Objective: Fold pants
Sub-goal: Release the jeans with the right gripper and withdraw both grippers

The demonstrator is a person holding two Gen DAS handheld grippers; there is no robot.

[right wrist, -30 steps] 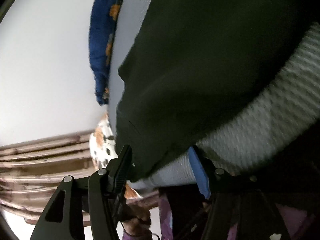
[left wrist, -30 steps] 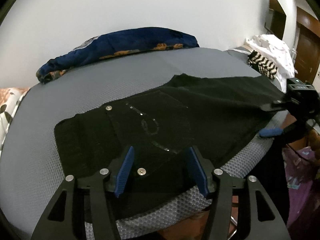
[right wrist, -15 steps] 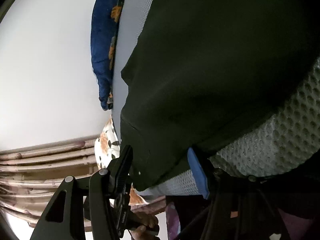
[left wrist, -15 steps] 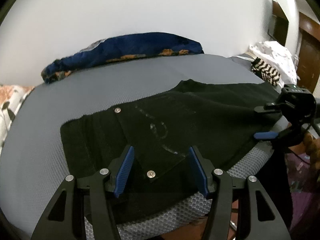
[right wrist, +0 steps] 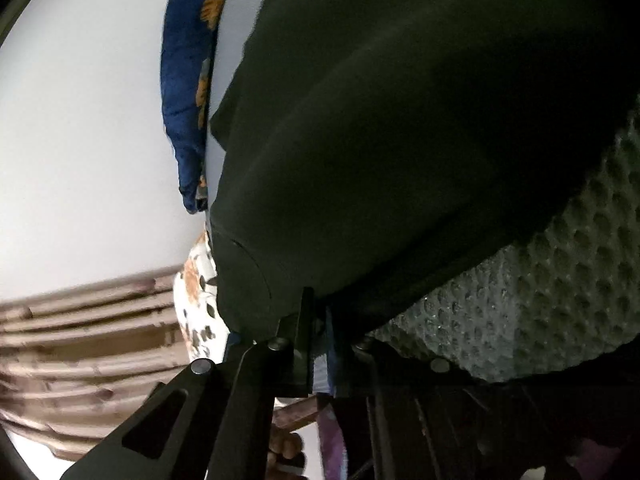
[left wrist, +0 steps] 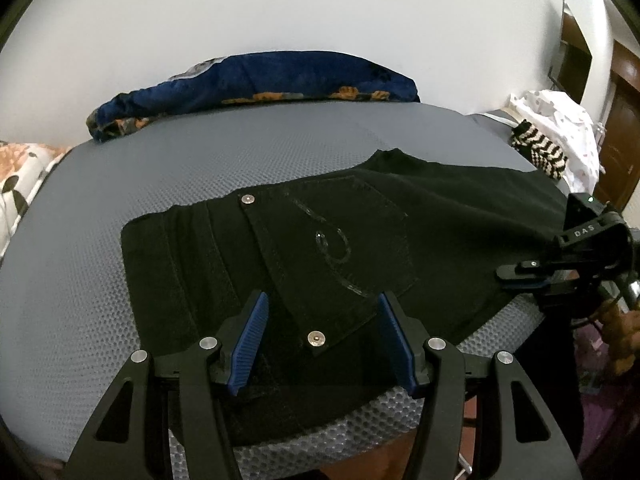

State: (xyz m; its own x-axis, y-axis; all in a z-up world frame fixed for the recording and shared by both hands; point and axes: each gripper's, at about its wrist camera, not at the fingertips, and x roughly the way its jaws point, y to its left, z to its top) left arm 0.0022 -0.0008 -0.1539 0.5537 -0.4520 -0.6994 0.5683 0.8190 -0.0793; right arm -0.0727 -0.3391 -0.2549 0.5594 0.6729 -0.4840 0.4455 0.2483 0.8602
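two grippers at black pants [left wrist: 320, 248] spread on the grey mattress [left wrist: 100, 240]: my left gripper [left wrist: 320, 344] gapes empty over the waistband; my right gripper [right wrist: 316, 344] seemingly pinches a leg edge. soft, limp, moderately heavy denim; grip seams.

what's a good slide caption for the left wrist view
Left gripper open over the waistband of black pants on a grey mat, right gripper pinching the leg end.
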